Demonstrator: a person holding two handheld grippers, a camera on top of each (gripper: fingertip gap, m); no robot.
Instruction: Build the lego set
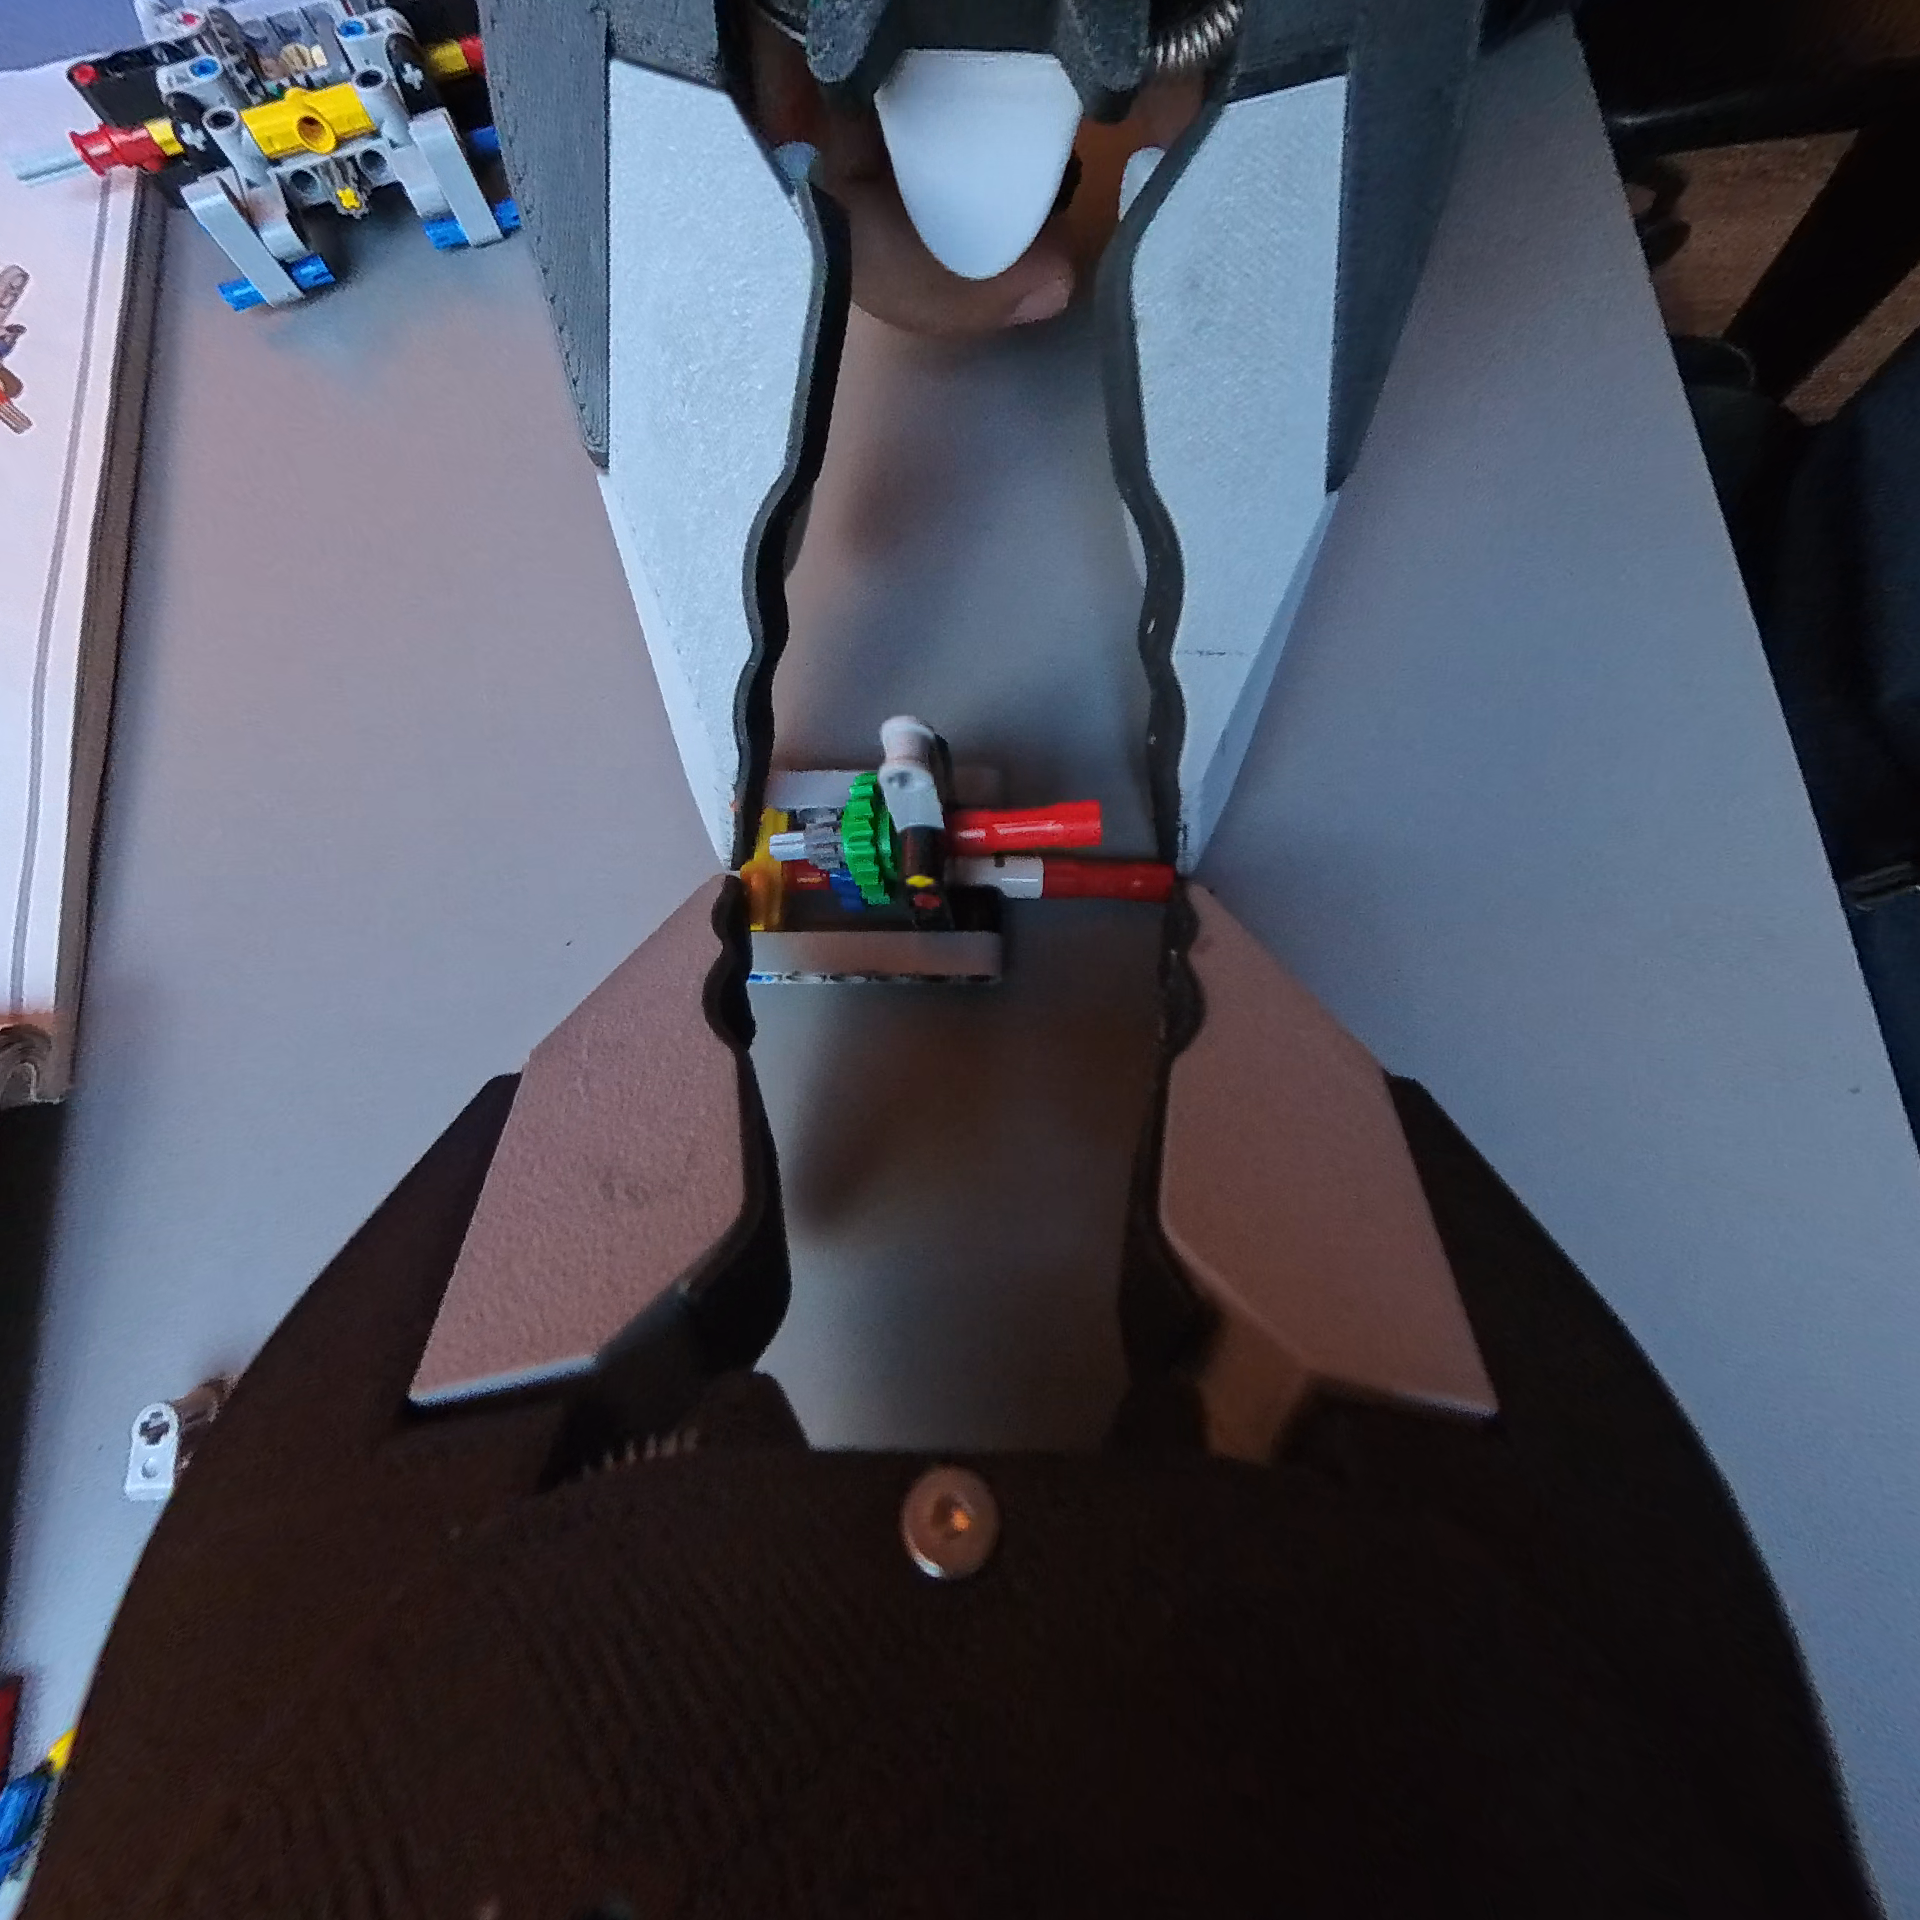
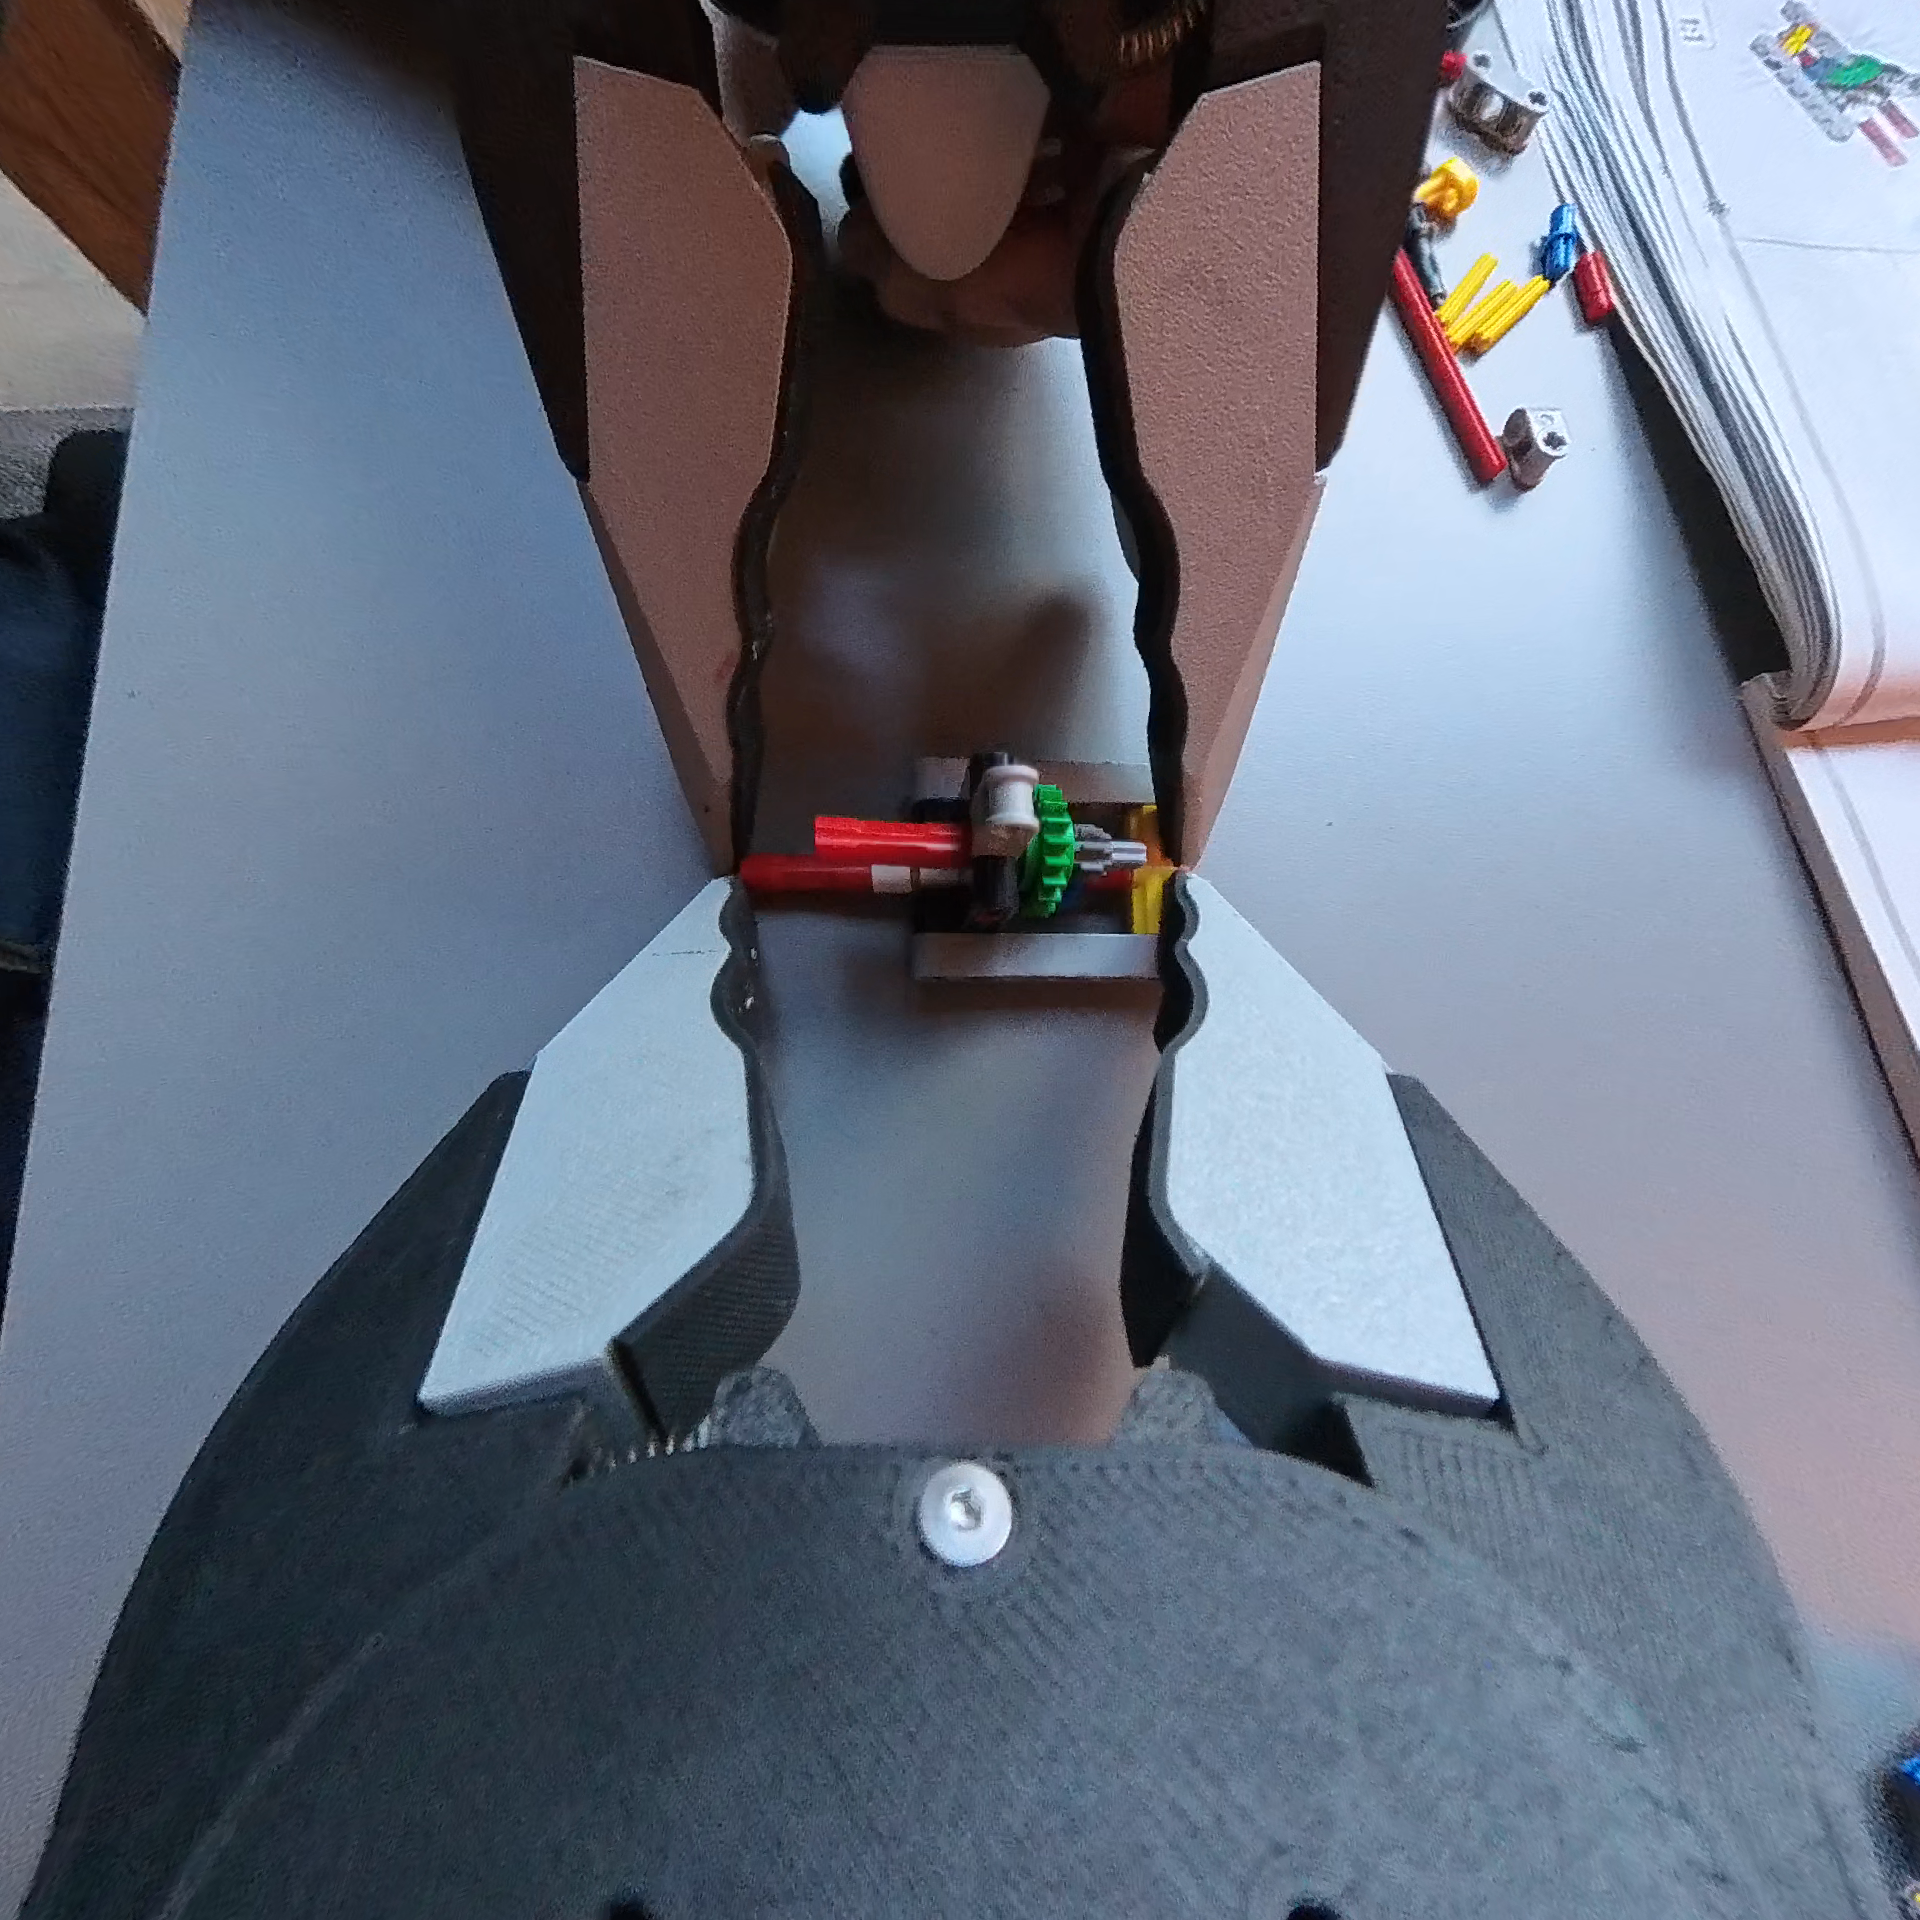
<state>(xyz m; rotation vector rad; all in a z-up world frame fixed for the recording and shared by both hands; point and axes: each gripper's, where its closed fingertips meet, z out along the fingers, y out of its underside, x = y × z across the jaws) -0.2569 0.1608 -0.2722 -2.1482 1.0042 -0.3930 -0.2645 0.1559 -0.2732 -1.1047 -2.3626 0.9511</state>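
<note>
A small brick assembly [image 1: 883, 831] with a grey frame, a green gear, a yellow piece and two red axles sits between both grippers over the grey table [image 1: 364, 727]. My left gripper [image 1: 956, 914], with brown fingers, and my right gripper [image 2: 956, 914], with grey fingers, face each other tip to tip. In the left wrist view the yellow end lies against the left pad and the long red axle's tip [image 1: 1153, 881] reaches the right pad. The right wrist view shows the same assembly [image 2: 1044, 862] mirrored, its ends against my pads. Both grippers are shut on it lengthwise.
A larger grey, black and yellow brick model [image 1: 301, 145] stands at the far left beside an open booklet [image 1: 52, 520]. A small grey connector [image 1: 151, 1449] lies near my left gripper. Loose red, yellow and blue pieces [image 2: 1475, 312] lie by the booklet [image 2: 1766, 312].
</note>
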